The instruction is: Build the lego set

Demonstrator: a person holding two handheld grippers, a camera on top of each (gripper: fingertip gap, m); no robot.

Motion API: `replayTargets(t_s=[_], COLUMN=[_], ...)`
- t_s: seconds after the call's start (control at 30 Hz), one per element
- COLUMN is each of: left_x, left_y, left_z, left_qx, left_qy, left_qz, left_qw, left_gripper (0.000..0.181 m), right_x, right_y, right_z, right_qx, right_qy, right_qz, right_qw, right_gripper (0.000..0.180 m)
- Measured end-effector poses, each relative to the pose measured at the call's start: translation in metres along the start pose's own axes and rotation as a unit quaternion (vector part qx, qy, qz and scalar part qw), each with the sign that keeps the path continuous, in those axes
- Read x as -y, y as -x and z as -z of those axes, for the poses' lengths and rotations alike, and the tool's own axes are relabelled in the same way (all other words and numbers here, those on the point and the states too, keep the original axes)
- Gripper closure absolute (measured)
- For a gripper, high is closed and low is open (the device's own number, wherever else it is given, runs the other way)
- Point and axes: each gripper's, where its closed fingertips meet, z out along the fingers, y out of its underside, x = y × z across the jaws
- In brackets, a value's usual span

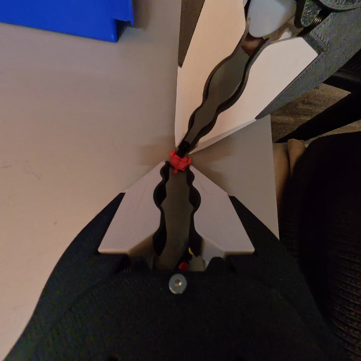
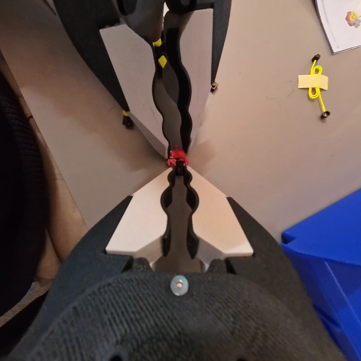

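Note:
My left gripper (image 1: 178, 165) is shut on a small red lego piece (image 1: 178, 161) at its fingertips, held above the beige table (image 1: 78, 136). My right gripper (image 2: 178, 172) is shut on a small black lego piece (image 2: 178, 169). The two grippers meet tip to tip, and the black piece (image 1: 183, 147) touches the top of the red piece (image 2: 175, 156). In the left wrist view the right gripper (image 1: 185, 144) comes in from the upper right. In the right wrist view the left gripper (image 2: 176, 151) comes in from the top.
A blue bin (image 2: 322, 273) stands beside my right gripper; it shows at the far left in the left wrist view (image 1: 68, 17). A yellow string with tape (image 2: 314, 84), an instruction sheet (image 2: 341, 23) and small dark pieces (image 2: 214, 86) lie on the table. A person's dark clothing (image 1: 322, 234) is at the table edge. My two grippers' fingertips are within a few centimetres of each other.

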Motion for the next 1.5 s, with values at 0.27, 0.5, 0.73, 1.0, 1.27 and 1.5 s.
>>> replayTargets(t_s=[0.27, 0.5, 0.73, 1.0, 1.27, 1.5], left_x=[0.0, 0.0, 0.0, -0.001, -0.001, -0.001], left_y=[-0.004, -0.004, -0.002, -0.002, -0.002, -0.004], left_z=[-0.001, -0.002, -0.001, -0.001, -0.001, -0.001], left_qx=[0.0, 0.004, 0.007, 0.007, 0.007, 0.005], left_qy=[0.004, 0.005, 0.005, 0.006, 0.006, 0.006], left_qz=[-0.019, -0.024, -0.019, -0.017, -0.017, -0.019], left_qw=[1.0, 1.0, 1.0, 1.0, 1.0, 1.0], left_gripper=[0.166, 0.167, 0.166, 0.166, 0.166, 0.166], right_x=[-0.001, -0.001, 0.0, 0.004, 0.003, -0.001], right_y=[0.002, 0.002, 0.0, -0.004, -0.001, 0.001], right_z=[-0.001, -0.001, -0.002, 0.006, 0.008, 0.002], right_qx=[-0.003, -0.013, -0.036, -0.035, -0.022, -0.009], right_qy=[0.018, 0.037, 0.034, -0.002, -0.026, -0.018], right_qz=[0.016, 0.024, 0.035, 0.012, 0.007, 0.004], right_qw=[1.0, 0.999, 0.998, 0.999, 0.999, 1.0], right_gripper=[0.174, 0.173, 0.171, 0.161, 0.171, 0.173])
